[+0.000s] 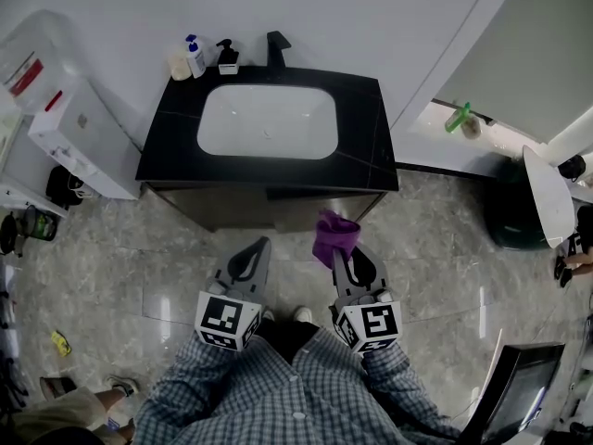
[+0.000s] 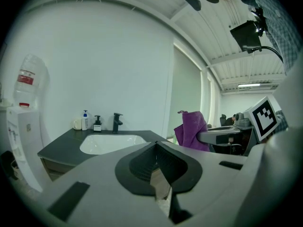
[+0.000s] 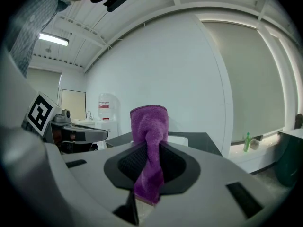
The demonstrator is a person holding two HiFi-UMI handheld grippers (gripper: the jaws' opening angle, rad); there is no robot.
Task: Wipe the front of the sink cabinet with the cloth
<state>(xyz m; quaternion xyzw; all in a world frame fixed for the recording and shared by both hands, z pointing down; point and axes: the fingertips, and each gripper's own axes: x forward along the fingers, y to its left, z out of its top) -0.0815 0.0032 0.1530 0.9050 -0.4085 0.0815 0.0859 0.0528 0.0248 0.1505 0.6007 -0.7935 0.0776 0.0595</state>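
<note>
The sink cabinet [image 1: 232, 209] stands ahead of me with a black countertop [image 1: 167, 146] and a white basin [image 1: 267, 120]; its dark front faces me. My right gripper [image 1: 341, 254] is shut on a purple cloth [image 1: 334, 235], which bunches above the jaws, a short way before the cabinet front. In the right gripper view the cloth [image 3: 149, 122] runs up between the jaws of the right gripper [image 3: 149, 150]. My left gripper [image 1: 260, 247] hangs beside it, shut and holding nothing. The left gripper view shows the shut left gripper [image 2: 156, 146], the cloth [image 2: 191, 129] at right and the basin [image 2: 111, 143].
A black faucet [image 1: 276, 46] and soap bottles [image 1: 195, 56] stand at the back of the countertop. A white water dispenser [image 1: 65, 123] is to the cabinet's left. At right are a green bottle [image 1: 459, 117] on a ledge and a dark bin [image 1: 519, 211]. The floor is glossy marble.
</note>
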